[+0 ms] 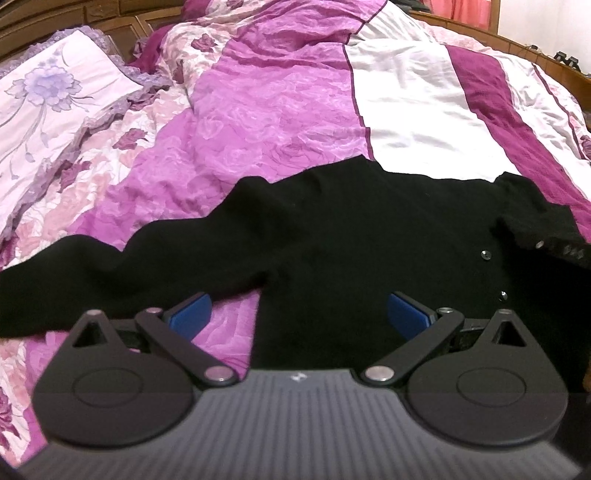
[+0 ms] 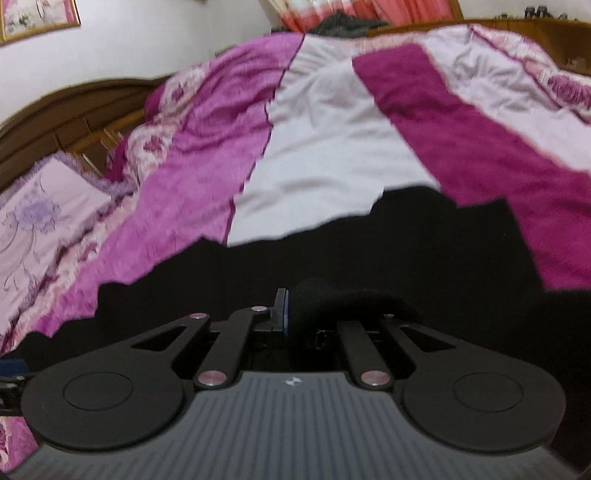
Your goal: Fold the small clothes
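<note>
Your left tool (image 1: pixel 299 314): spread wide, holding nothing, low centre over black cardigan (image 1: pixel 332 229) | your right tool (image 2: pixel 295 314): clamped on a cardigan fold, centre frame | cardigan: spread on bed quilt (image 1: pixel 280 110), lower frame | pillow (image 1: pixel 48 92): upper left

A home bedroom: a bed with a carved wooden headboard (image 2: pixel 74 107) is covered by a rumpled purple, magenta and white floral quilt (image 1: pixel 280 103), with a frilled floral pillow (image 1: pixel 55 92) at its head. A framed picture (image 2: pixel 37 16) hangs on the white wall, and pink curtains (image 2: pixel 369 11) show beyond.
</note>
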### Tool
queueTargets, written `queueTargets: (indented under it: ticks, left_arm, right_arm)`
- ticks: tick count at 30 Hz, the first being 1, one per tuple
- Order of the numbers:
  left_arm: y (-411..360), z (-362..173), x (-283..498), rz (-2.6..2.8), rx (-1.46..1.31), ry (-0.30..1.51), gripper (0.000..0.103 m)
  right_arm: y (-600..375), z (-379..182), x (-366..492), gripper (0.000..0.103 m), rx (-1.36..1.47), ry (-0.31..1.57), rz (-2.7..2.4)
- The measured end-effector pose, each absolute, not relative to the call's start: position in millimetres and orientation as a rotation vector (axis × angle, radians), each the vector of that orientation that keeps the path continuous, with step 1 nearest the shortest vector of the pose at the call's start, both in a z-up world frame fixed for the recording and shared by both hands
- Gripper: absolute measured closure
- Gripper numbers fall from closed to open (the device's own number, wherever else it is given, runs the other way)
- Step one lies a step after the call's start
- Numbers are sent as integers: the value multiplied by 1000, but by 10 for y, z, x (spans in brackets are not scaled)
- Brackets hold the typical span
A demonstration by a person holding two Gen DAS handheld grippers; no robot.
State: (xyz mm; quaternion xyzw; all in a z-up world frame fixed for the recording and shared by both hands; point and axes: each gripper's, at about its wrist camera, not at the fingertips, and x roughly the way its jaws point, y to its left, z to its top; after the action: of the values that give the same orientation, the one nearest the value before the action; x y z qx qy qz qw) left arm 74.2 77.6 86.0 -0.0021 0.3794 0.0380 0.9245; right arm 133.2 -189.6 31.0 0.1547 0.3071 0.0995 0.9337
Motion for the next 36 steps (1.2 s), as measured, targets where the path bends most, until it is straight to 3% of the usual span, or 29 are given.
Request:
queueTargets:
  ticks: [5, 6, 8, 10, 13, 36]
  left_arm:
    - [744, 831, 739, 62, -22, 780, 0]
    - [734, 826, 738, 58, -25, 782, 0]
    - [707, 820, 740, 51, -24, 785, 0]
    - [674, 821, 733, 46, -18, 785, 0]
    - [626, 827, 711, 36, -17, 782, 0]
    - [-84, 824, 462, -88, 20, 770, 0]
  right_arm:
    - [-1856, 145, 1393, 95, 326, 701, 177]
    - [-1866, 127, 1371, 90, 345, 704, 179]
    - [-1899, 142, 1322, 80, 370, 707, 185]
    - [-1923, 192, 1248, 53, 379, 702, 196]
    - [-1972, 293, 1106, 34, 392, 684, 209]
    - [-2862, 849, -213, 28, 468, 585, 117]
